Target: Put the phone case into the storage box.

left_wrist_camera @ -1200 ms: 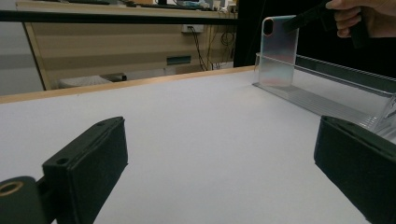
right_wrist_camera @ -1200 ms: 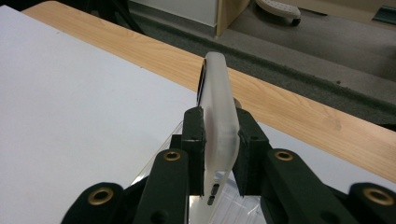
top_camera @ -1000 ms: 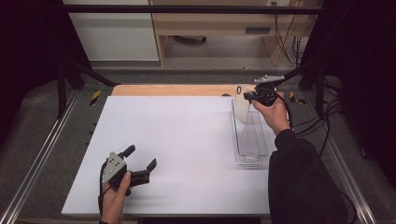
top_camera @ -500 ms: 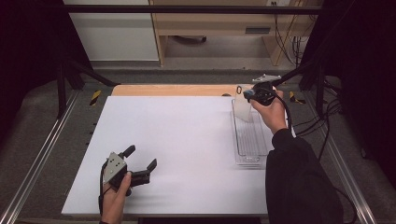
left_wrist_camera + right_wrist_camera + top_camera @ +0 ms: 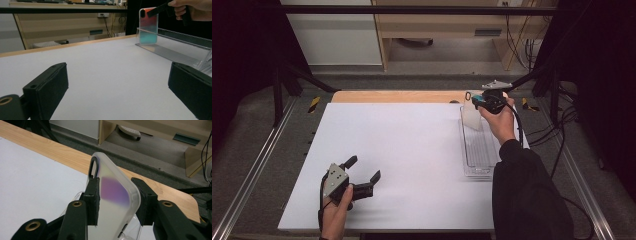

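Note:
A translucent phone case (image 5: 470, 115) stands upright at the far end of a clear plastic tray (image 5: 477, 155) on the right of the white table. My right gripper (image 5: 474, 100) reaches it from the right, near the top of the case (image 5: 115, 205). Its jaws have just been opening. The case is still between them, with the right pad (image 5: 143, 202) slightly clear of it. In the left gripper view the iridescent case (image 5: 148, 26) leans in the tray (image 5: 175, 55). My left gripper (image 5: 364, 168) rests near the table's front left, open and empty.
A wooden strip (image 5: 397, 96) borders the table's far edge, with a shelf unit (image 5: 447, 30) beyond it. Metal rails (image 5: 257, 165) run along both sides. Cables (image 5: 557, 130) hang to the right of the tray.
Both hands stay where they were. The case remains upright at the tray's far end under the right gripper.

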The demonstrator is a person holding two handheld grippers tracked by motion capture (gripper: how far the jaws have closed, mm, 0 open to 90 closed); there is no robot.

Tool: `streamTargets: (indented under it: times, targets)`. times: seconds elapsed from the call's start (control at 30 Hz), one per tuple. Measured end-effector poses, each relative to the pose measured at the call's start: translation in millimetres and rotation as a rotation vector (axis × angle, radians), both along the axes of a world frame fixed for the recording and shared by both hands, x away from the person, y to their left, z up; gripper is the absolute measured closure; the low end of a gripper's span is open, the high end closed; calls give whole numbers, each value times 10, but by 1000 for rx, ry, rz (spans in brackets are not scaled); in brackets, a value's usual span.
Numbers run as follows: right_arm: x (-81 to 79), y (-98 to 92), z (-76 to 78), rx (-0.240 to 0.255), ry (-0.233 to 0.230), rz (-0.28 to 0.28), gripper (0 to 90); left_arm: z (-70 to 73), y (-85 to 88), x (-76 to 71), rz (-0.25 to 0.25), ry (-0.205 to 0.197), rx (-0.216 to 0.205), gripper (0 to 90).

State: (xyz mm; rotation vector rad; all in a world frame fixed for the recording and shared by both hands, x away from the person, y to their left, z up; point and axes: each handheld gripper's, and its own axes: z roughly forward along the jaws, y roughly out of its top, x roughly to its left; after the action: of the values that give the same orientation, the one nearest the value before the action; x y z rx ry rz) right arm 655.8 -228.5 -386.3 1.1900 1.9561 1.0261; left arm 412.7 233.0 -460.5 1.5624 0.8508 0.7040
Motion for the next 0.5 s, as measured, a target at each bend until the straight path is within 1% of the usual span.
streamTargets:
  times: [0.2,0.3,0.4,0.47,0.5]
  targets:
    - [16,16,-31,-7,-12,-25,550,2,-9,-6,-2,-1,2,23]
    - [28,15,-48,2,-16,-45,522,1,-13,-7,-2,-1,3,23]
    - [38,0,-68,26,-8,-59,510,1,-15,-7,-3,-1,5,23]
    - [43,-14,-87,37,-2,-69,481,1,-18,-7,-3,-1,5,23]
    - [45,-21,-96,54,1,-75,463,1,-19,-7,-3,-1,4,23]
